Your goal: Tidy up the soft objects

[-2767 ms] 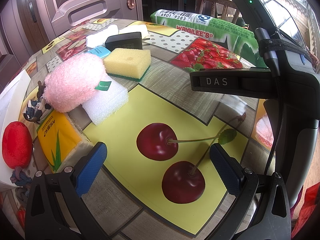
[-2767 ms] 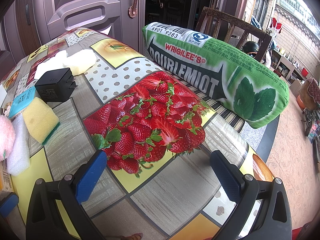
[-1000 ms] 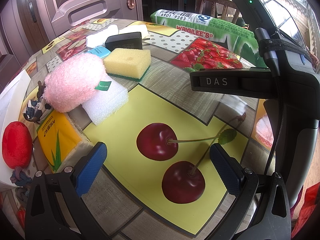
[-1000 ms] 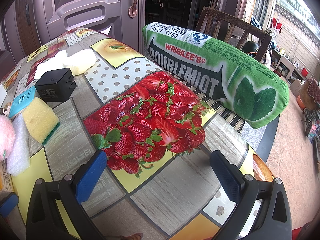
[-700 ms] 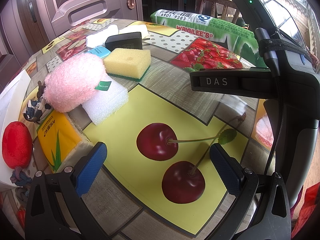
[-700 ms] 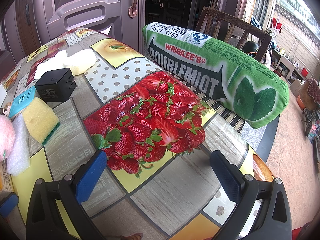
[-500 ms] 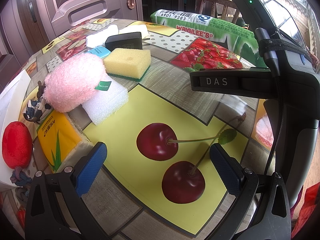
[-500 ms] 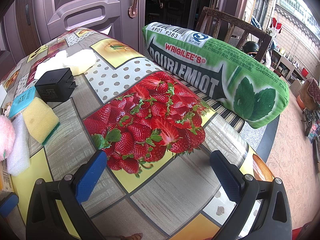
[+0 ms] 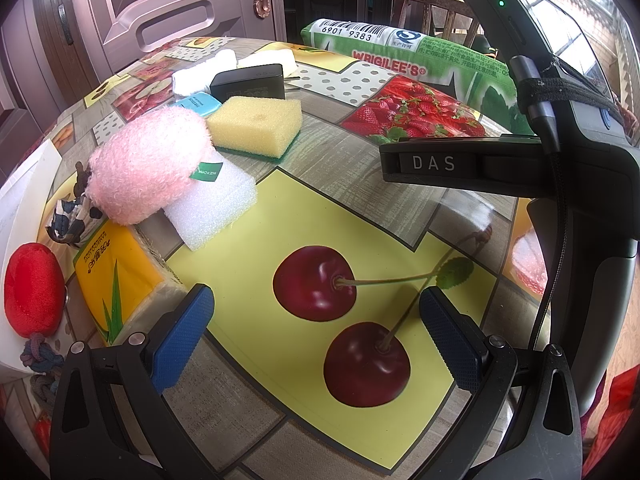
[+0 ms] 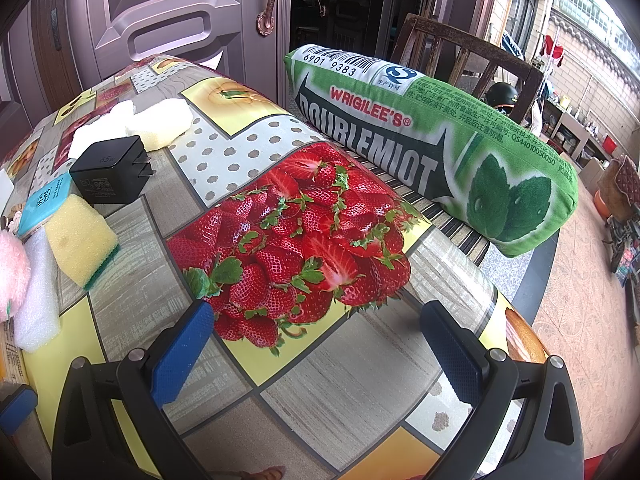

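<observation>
On the fruit-print table a pink fluffy toy [image 9: 148, 164] lies on a white foam block [image 9: 212, 208], with a yellow sponge [image 9: 256, 126] behind them. A red plush [image 9: 30, 294] rests at the far left beside a yellow tissue pack [image 9: 116, 276]. My left gripper [image 9: 316, 334] stands open over the printed cherries, holding nothing. My right gripper [image 10: 316, 354] is open too, above the printed strawberries. A long green Doublemint pillow [image 10: 440, 148] lies along the table's far right edge. The yellow sponge [image 10: 80, 240] and white foam pieces [image 10: 132, 124] sit left in the right wrist view.
A black charger [image 10: 108, 174] and a small blue packet [image 9: 198, 102] sit behind the sponge. A white tray edge [image 9: 20, 200] is at the far left. The right gripper's body [image 9: 560, 168] fills the right side of the left wrist view. A wooden chair [image 10: 472, 56] stands behind the pillow.
</observation>
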